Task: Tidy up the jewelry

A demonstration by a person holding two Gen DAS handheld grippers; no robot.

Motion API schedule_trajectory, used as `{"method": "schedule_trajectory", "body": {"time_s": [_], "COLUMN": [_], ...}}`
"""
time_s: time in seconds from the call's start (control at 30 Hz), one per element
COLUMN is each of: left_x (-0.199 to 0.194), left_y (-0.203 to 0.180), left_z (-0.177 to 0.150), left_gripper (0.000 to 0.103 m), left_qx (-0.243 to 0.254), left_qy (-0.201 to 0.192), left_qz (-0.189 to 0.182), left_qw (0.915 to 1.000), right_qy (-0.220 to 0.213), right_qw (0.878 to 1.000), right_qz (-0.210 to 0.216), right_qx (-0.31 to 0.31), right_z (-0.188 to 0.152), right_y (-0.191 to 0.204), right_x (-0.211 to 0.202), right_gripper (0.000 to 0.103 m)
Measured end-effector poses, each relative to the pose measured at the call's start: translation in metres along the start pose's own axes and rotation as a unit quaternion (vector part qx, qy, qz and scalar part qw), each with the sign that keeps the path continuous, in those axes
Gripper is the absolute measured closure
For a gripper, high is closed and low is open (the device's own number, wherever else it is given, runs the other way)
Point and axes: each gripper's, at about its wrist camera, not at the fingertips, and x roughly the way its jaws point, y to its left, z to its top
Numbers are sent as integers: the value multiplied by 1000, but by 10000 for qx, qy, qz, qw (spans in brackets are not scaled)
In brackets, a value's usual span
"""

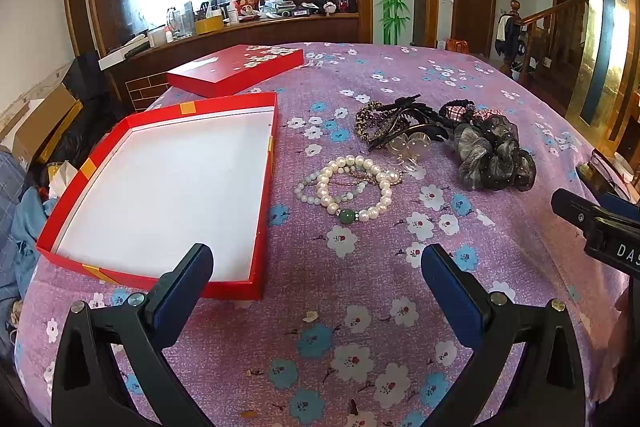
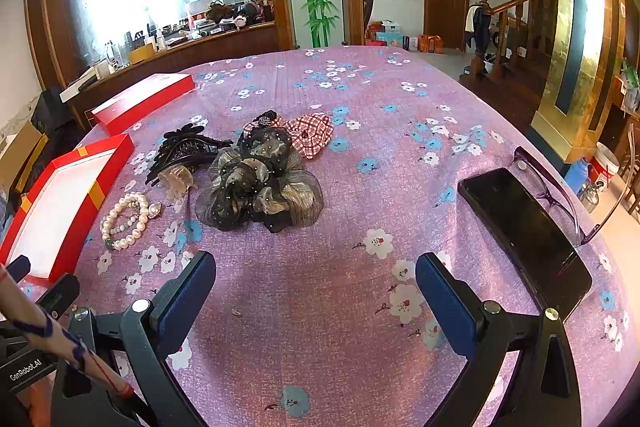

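We log items w/ ref. to the red box (image 1: 160, 187), lid off, white inside, nothing in it.
- Lid (image 1: 236, 69): just behind box, apart from it.
- Pearl bracelets (image 1: 352, 187): heap just right of box, on the floral cloth (image 1: 360, 327); one has a green bead.
- Black claw clips (image 1: 400, 125): behind bracelets, right of box.
- Scrunchies (image 2: 260, 183): dark gauzy bunch plus red plaid one, further right of box, touching clips.
- Phone (image 2: 524, 235), glasses (image 2: 556, 187): far right of box, side by side.
- Our left gripper (image 1: 316, 267): jaws wide apart, holding nothing, near box's front corner.
- Our right gripper (image 2: 316, 275): spread wide, holding nothing, over bare cloth right of box.
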Motion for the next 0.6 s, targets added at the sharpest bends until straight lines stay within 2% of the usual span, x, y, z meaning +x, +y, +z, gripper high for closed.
{"method": "schedule_trajectory", "body": {"time_s": [0.6], "left_x": [1], "left_y": [-1], "left_z": [0], "left_gripper": [0], "left_qx": [-19], "left_qy": [-66], "left_qz": [49], "left_qw": [10000], "right_qy": [-6], "right_qw": [10000], "right_qz": [-13], "right_qx": [-2], "right_z": [-1], "right_y": [0], "right_x": [-1], "right_gripper": [2]}}
